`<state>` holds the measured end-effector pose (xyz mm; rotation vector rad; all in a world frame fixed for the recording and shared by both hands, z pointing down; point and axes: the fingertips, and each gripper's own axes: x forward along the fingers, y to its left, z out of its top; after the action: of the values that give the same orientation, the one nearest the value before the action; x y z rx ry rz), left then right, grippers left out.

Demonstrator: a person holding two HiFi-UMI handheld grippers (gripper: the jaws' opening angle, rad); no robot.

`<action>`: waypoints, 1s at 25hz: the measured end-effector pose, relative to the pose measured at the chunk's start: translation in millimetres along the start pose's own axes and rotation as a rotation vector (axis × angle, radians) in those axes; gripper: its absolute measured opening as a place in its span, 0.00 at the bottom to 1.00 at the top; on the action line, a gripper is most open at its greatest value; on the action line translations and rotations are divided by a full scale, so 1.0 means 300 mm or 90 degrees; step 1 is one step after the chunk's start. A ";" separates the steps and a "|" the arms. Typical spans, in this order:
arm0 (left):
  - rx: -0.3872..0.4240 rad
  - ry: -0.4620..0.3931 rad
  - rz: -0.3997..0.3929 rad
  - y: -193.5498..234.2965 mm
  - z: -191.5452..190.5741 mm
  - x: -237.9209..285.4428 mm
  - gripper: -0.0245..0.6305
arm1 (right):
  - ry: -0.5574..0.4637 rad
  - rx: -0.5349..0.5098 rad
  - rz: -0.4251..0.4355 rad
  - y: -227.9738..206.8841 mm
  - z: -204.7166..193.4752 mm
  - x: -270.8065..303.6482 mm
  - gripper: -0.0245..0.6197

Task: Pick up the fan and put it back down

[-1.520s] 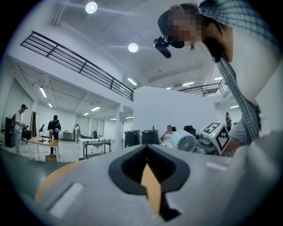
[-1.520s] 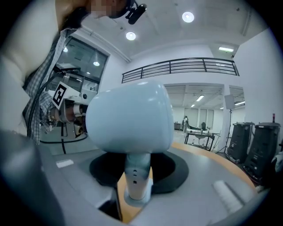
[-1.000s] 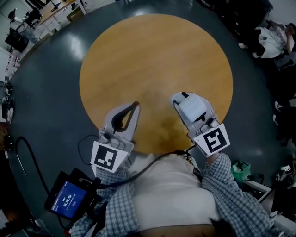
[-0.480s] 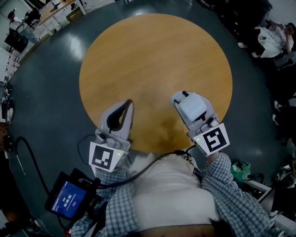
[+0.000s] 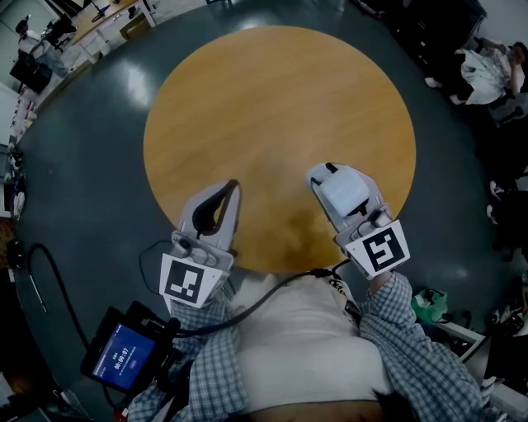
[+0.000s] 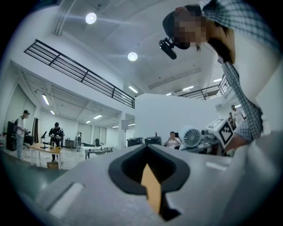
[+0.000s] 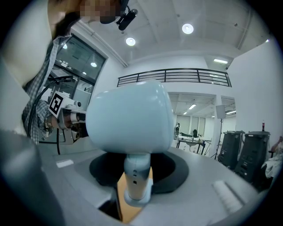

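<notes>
A small white fan with a rounded head is clamped between the jaws of my right gripper, over the near right part of the round wooden table. In the right gripper view the fan's head fills the middle and its stem drops between the jaws of the right gripper. Whether its base rests on the table I cannot tell. My left gripper hovers over the table's near left, jaws together and holding nothing. From the left gripper the fan shows off to the right.
The table stands on a dark glossy floor. A tablet with a cable hangs at the person's waist. People sit at the upper right, and desks stand at the upper left.
The left gripper has shifted slightly left and back toward the person. The right gripper and the fan have stayed put.
</notes>
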<state>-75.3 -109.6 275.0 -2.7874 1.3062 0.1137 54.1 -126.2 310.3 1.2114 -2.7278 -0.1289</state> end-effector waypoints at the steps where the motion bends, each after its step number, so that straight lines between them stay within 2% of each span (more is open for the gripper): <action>1: 0.000 0.000 0.000 0.000 0.000 -0.001 0.04 | 0.003 0.005 0.000 0.001 0.001 0.002 0.25; 9: -0.006 0.016 0.011 0.006 -0.021 -0.012 0.04 | 0.009 -0.004 0.008 -0.014 -0.028 0.028 0.25; 13: -0.013 0.032 0.026 0.018 -0.045 -0.030 0.04 | 0.011 0.009 0.032 0.000 -0.063 0.062 0.25; 17: -0.022 0.059 0.042 0.031 -0.079 -0.057 0.04 | 0.039 0.028 0.043 0.001 -0.120 0.100 0.25; 25: -0.050 0.125 0.072 0.038 -0.167 -0.147 0.04 | 0.055 0.062 0.093 0.065 -0.237 0.179 0.25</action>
<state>-110.1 -87.4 328.6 -2.8495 1.5352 -0.1086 16.8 -154.2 388.6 1.0101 -2.7623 0.0717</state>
